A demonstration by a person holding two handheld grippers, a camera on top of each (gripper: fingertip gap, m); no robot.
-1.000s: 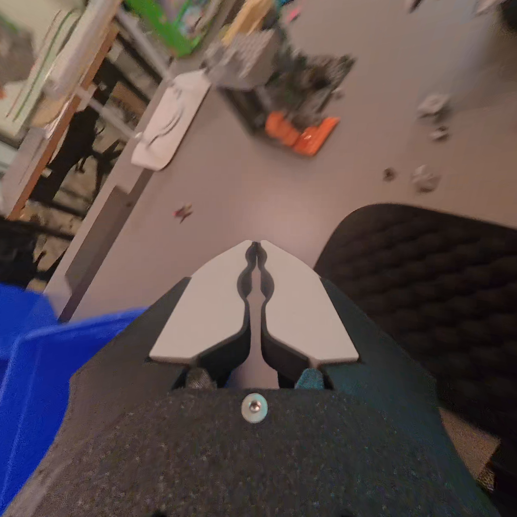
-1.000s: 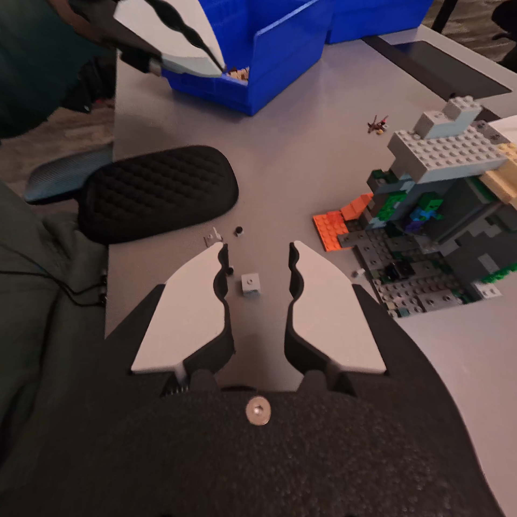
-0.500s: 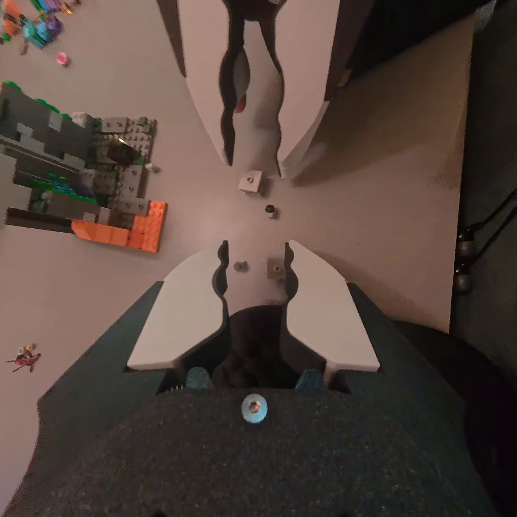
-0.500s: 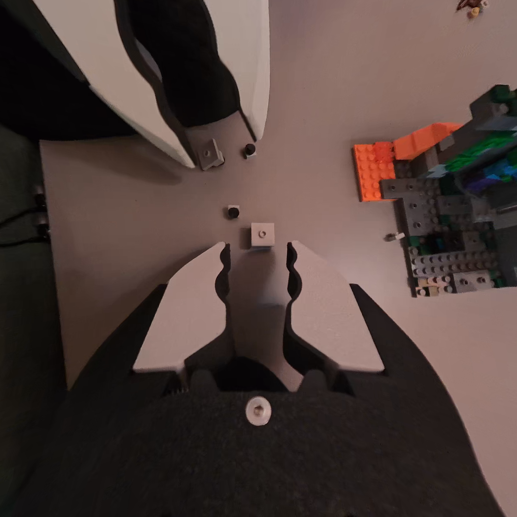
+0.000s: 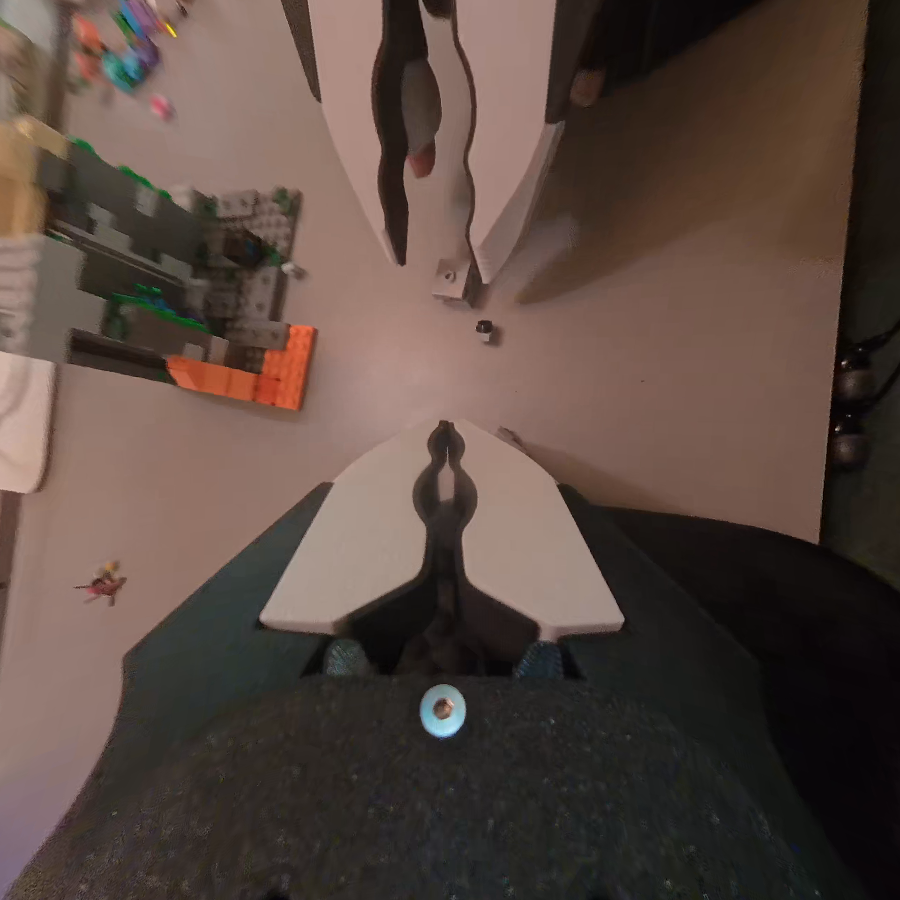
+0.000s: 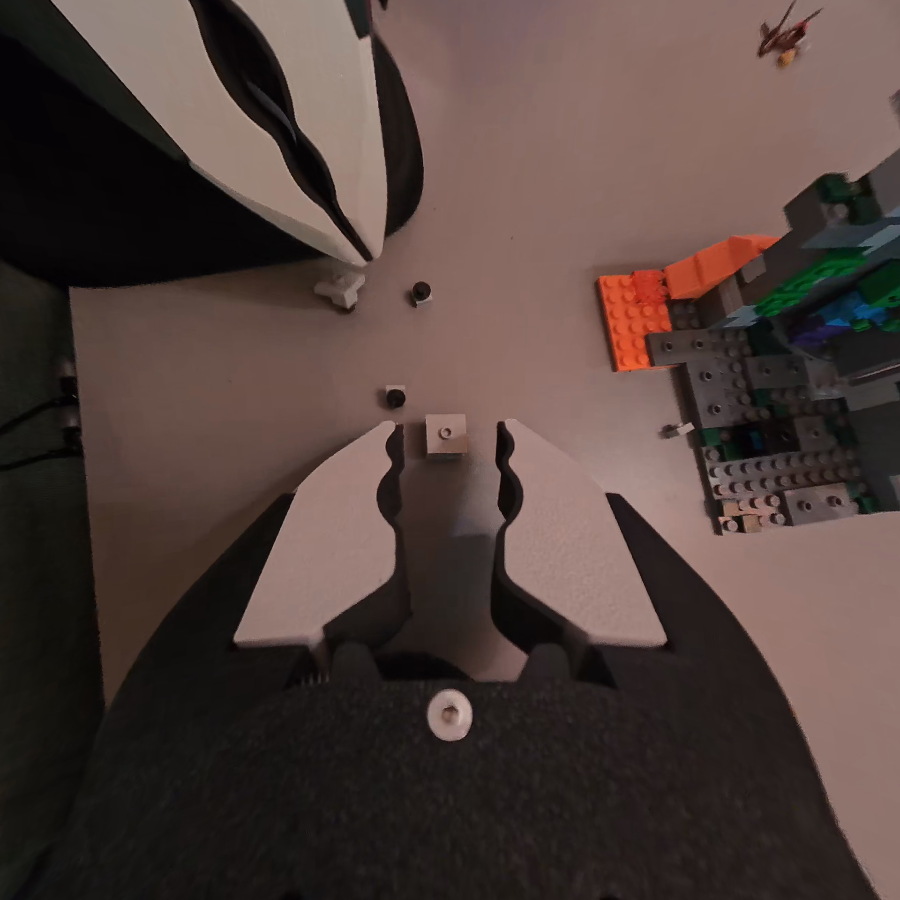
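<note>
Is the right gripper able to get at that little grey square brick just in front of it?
Probably yes. The right gripper is open, and the grey square brick lies on the table just between its fingertips, nearer the left one. Nothing lies between; a small black piece sits just off to one side.

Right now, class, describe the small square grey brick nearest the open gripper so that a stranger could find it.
Start at the brick-built model with the orange plate on the table. Toward the table's edge, the right gripper stands open. The grey brick lies between its fingertips: square, one stud, larger than the black-studded piece beside it.
</note>
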